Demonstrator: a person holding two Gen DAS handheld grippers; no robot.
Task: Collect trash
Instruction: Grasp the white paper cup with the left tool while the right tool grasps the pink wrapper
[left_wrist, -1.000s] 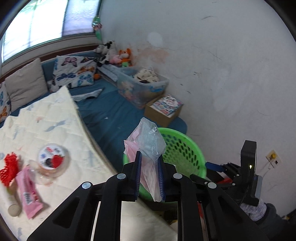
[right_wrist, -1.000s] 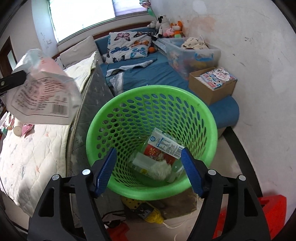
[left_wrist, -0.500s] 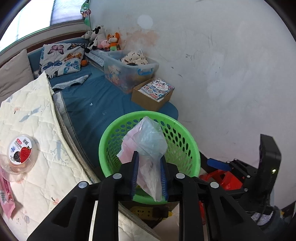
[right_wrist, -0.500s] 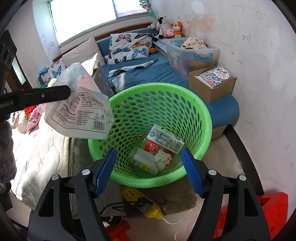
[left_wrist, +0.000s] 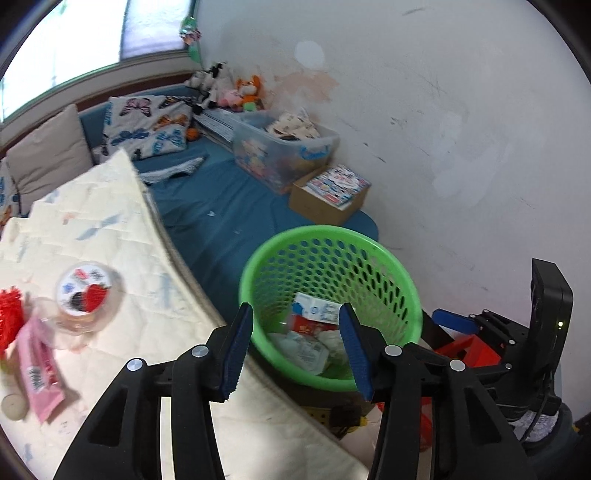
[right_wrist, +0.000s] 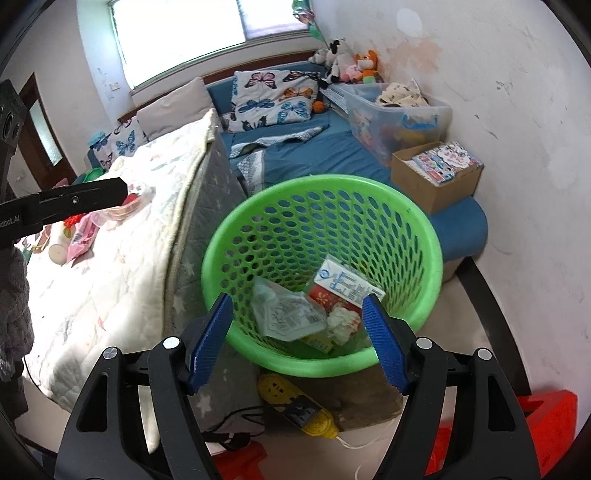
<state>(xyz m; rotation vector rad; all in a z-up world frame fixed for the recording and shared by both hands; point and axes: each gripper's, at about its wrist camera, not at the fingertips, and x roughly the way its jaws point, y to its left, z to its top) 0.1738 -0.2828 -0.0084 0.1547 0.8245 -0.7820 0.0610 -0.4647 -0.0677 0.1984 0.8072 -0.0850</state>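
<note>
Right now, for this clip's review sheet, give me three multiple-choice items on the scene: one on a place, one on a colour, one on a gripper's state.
1. Where does the clear plastic bag lie?
A. on the quilt
B. in the basket
C. in the cardboard box

2. What colour is the basket?
A. green
B. blue
C. white

3. How is the left gripper?
A. shut on the bag
B. shut on nothing
C. open, nothing between its pads

Key:
1 B: the right wrist view shows the bag inside the basket, beside the carton.
2 A: its perforated wall and rim are bright green in both views.
3 C: its jaws have just been opening, and the blue pads stand apart with only the basket seen between them.
</note>
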